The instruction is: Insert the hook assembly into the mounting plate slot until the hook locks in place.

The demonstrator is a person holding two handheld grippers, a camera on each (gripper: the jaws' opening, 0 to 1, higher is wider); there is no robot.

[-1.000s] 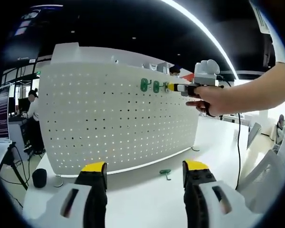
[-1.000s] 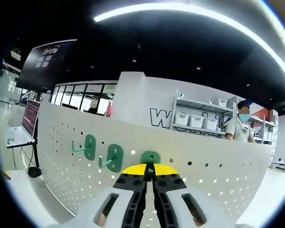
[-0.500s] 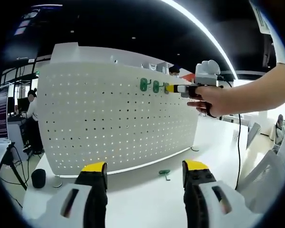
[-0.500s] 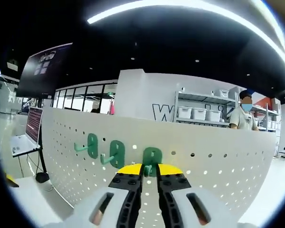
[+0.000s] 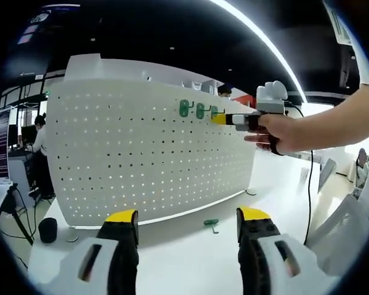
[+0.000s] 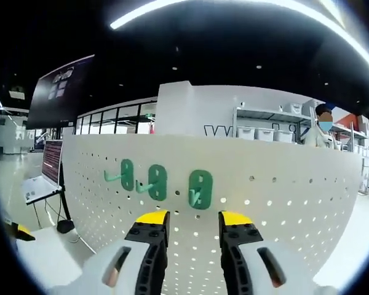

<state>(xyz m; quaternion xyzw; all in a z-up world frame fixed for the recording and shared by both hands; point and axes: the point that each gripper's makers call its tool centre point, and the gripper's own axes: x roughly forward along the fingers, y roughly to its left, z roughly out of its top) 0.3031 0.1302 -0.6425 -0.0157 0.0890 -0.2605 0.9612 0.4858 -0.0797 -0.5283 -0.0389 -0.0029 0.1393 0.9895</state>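
A white pegboard (image 5: 154, 153) stands upright on a white table (image 5: 190, 258), and 3 green hooks hang in a row near its top edge. In the right gripper view they sit side by side: the first hook (image 6: 127, 175) at about 10 o'clock from the jaws, the second hook (image 6: 157, 182) next to it, and the third hook (image 6: 200, 189) just above the gap between the jaws, at 12 o'clock. Each has a flat green back plate against the board and a small prong sticking out toward the camera.

The right gripper (image 6: 192, 220) has its yellow-tipped jaws spread wide with nothing between them, close to the board and just below the third hook, not touching it. In the left gripper view the same tool (image 5: 224, 118) is held up at about 1 o'clock by a person's hand (image 5: 277, 132), its yellow tip right beside the hook row (image 5: 198, 111).

The left gripper (image 5: 187, 216) hangs low over the table, jaws wide apart and holding nothing. Between its jaws, a little way ahead at 12 o'clock, a spare green hook (image 5: 213, 224) lies flat on the table near the foot of the pegboard.

A person (image 6: 323, 129) stands by shelving behind the board, at about 2 o'clock in the right gripper view.
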